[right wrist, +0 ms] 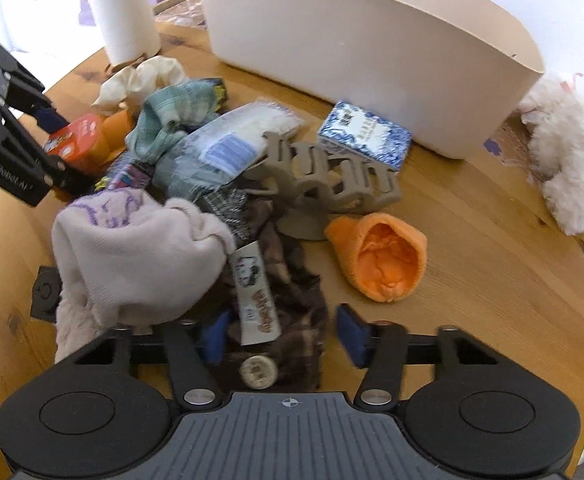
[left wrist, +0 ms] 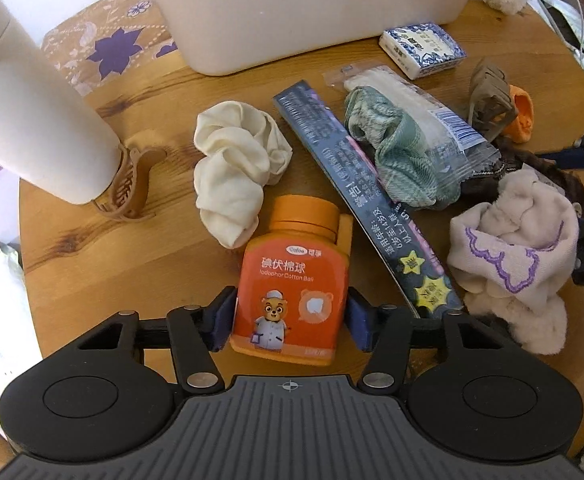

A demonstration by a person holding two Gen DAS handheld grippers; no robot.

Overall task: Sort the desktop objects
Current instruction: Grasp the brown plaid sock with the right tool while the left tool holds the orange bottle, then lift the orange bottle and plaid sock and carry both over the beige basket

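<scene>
Left gripper [left wrist: 289, 320] straddles the orange plastic bottle of cotton balls [left wrist: 292, 280], which lies flat on the round wooden table [left wrist: 131, 264] toward its near edge; we find the blue pads [left wrist: 223, 320] level with the bottle's flanks, apparently at contact, though we cannot confirm a firm clamp. Right gripper [right wrist: 279, 336] stands about half open over the dark brown plaid fabric item with a white label and button [right wrist: 279, 300]; the left pad sits against the cloth, the right pad [right wrist: 352, 336] stands clear of it, so nothing is gripped there. That fabric lies partly under the pale fleece cloth with purple stitching [right wrist: 139, 248], in the heap at mid-table. Beside the heap we note a beige claw hair clip [right wrist: 324, 184], an orange knitted pouch [right wrist: 384, 256] and a blue-and-white patterned box [right wrist: 364, 140], the box just beside the wall of the large cream plastic bin [right wrist: 372, 64] at the far edge. We judge the step in hand to be the pick-up of two items at once. The next move, in our judgement, calls for full closure on both, then a straight lift; the plaid piece may drag the fleece cloth with it.
</scene>
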